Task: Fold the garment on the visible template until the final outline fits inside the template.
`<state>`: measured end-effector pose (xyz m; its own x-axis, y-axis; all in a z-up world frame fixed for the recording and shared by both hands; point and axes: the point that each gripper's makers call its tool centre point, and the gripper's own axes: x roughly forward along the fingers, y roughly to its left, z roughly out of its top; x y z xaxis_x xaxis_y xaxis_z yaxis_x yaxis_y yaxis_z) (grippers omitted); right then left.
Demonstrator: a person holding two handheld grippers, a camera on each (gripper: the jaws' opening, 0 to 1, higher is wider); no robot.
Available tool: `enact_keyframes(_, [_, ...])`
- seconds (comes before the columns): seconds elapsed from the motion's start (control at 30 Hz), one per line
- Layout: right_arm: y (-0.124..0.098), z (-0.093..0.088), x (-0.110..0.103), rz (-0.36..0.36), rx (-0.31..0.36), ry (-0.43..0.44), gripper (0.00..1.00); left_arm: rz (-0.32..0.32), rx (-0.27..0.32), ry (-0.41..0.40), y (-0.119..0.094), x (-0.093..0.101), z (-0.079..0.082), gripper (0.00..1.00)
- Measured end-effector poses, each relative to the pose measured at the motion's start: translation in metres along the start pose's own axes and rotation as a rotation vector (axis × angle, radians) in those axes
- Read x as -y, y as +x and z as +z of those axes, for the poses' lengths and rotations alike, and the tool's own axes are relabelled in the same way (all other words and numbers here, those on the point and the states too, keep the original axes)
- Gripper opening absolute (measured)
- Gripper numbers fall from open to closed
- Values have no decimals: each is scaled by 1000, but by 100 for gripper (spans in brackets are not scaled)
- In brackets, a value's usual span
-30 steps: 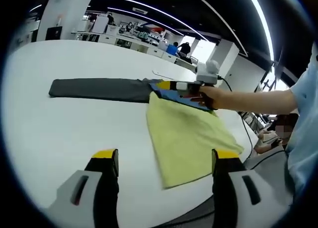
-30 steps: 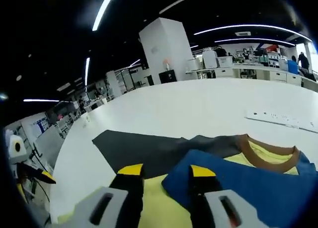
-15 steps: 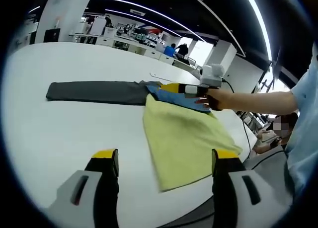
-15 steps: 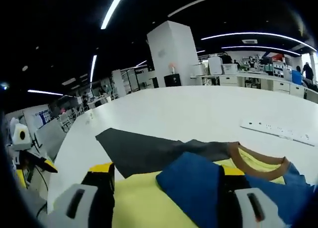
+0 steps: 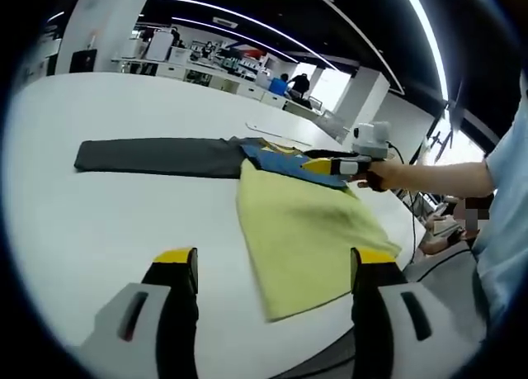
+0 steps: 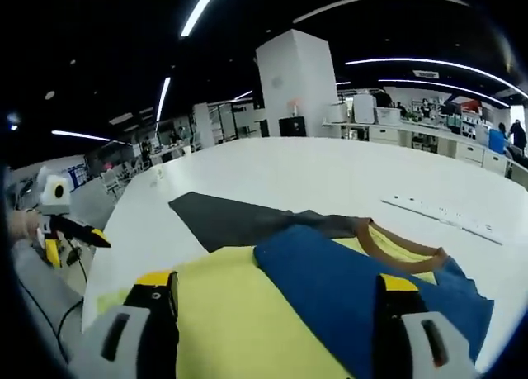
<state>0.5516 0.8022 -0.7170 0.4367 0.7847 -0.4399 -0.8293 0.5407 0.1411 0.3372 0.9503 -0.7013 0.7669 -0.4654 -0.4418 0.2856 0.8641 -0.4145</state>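
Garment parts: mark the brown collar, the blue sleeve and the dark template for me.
brown collar (image 6: 402, 247), right gripper view, on the curved neck band.
blue sleeve (image 6: 346, 276), right gripper view, mid-panel of the folded-in sleeve.
dark template (image 5: 157, 156), left gripper view, middle of the flat strip.

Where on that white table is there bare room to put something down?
The white table lies bare in front of the dark sleeve, left of the yellow shirt body, and beyond the collar toward the power strip. It is crowded around the blue fold.

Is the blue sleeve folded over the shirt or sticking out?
Folded over: the blue sleeve lies across the yellow shirt, below the brown collar.
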Motion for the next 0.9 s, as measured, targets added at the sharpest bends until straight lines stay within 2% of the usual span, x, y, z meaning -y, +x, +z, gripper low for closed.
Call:
enact_keyframes(0.2, [-33,-8,13,-42,-1,0,100,-8,-4,16,2,0,0,74])
enact_keyframes(0.33, [-59,-18,30,-99,-1,38,100,-15,-2,11,6,1,-3,74])
enact_keyframes(0.43, [-79,-25,40,-135,-5,33,100,-22,-7,11,9,1,-5,74])
enact_keyframes(0.9, [-151,-42,40,-202,-10,71,100,-10,-5,23,5,-12,1,72])
